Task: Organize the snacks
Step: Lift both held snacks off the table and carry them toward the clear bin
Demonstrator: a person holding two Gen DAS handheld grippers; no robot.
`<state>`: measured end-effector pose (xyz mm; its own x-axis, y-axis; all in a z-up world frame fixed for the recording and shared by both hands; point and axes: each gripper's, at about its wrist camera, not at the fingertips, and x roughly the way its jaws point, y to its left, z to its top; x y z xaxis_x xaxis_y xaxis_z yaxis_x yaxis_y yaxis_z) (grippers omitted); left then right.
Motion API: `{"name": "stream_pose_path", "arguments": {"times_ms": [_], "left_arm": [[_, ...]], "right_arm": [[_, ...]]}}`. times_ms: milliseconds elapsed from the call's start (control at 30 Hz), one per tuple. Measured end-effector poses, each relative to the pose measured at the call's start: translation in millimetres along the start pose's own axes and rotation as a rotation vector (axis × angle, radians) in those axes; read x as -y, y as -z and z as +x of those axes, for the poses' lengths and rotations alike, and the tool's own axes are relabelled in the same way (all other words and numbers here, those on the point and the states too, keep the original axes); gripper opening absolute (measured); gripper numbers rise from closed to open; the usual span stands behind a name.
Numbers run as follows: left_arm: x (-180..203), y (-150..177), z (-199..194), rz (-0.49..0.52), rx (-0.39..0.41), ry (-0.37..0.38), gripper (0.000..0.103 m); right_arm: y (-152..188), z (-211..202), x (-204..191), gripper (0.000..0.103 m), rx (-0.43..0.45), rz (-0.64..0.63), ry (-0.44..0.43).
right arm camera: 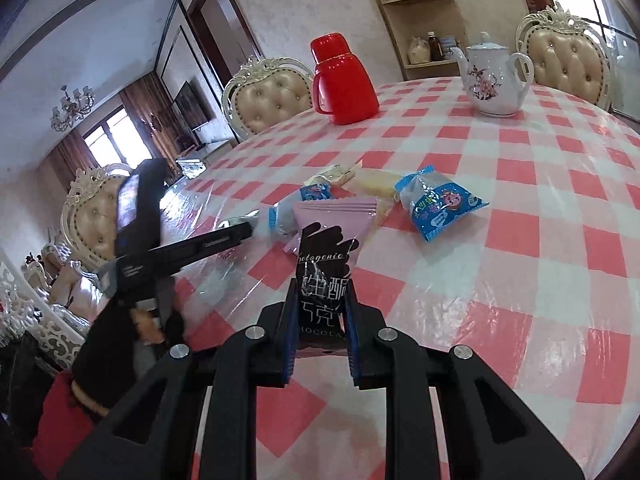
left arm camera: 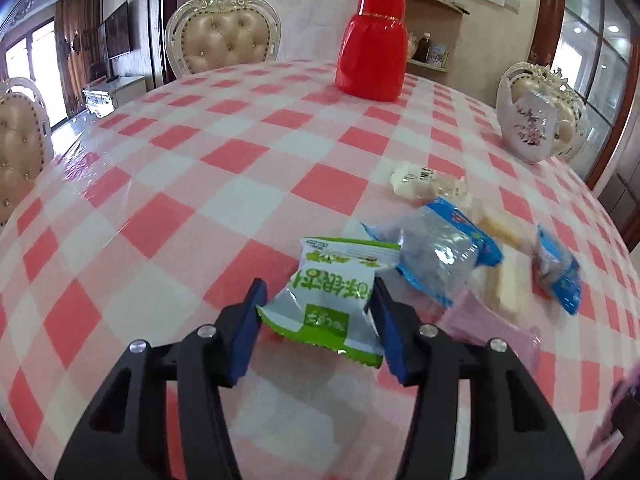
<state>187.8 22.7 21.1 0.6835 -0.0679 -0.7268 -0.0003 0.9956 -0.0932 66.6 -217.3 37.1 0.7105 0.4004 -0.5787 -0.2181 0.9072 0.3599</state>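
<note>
A: Our left gripper [left arm camera: 316, 300] pinches the green snack packet [left arm camera: 334, 300], well in front of the red flask [left arm camera: 372, 46].

B: Our right gripper [right arm camera: 322, 312] is clamped tight on the pink chocolate packet [right arm camera: 326, 264]. Only this view shows the flask's handle and the gloved hand [right arm camera: 116, 344].

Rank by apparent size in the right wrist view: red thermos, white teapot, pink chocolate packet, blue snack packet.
1. pink chocolate packet, though it is nearest the camera
2-3. white teapot and red thermos: too alike to rank
4. blue snack packet
</note>
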Motion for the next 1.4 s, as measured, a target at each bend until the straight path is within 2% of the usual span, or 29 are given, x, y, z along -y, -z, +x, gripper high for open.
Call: {"name": "stream_pose_path", "arguments": {"times_ms": [267,533,1033,1167,1400], "left_arm": [[10,22,-44,-0.009,0.062,0.012,0.053],[21,53,-73,0.001,0.092,0.04,0.054],[41,91,-113,0.062,0.139,0.062,0.054],[38,103,-118,0.054,0.131,0.07,0.054],[37,121,-137,0.045,0.144,0.09,0.054]], "right_arm": [[5,15,4,0.021,-0.03,-0.006,0.04],[8,13,4,0.021,-0.014,-0.008,0.073],[31,-17,0,0.021,0.021,0.016,0.108],[37,-22,-2,0.021,0.021,0.021,0.108],[57,-38,-11,0.021,0.005,0.046,0.059]]}}
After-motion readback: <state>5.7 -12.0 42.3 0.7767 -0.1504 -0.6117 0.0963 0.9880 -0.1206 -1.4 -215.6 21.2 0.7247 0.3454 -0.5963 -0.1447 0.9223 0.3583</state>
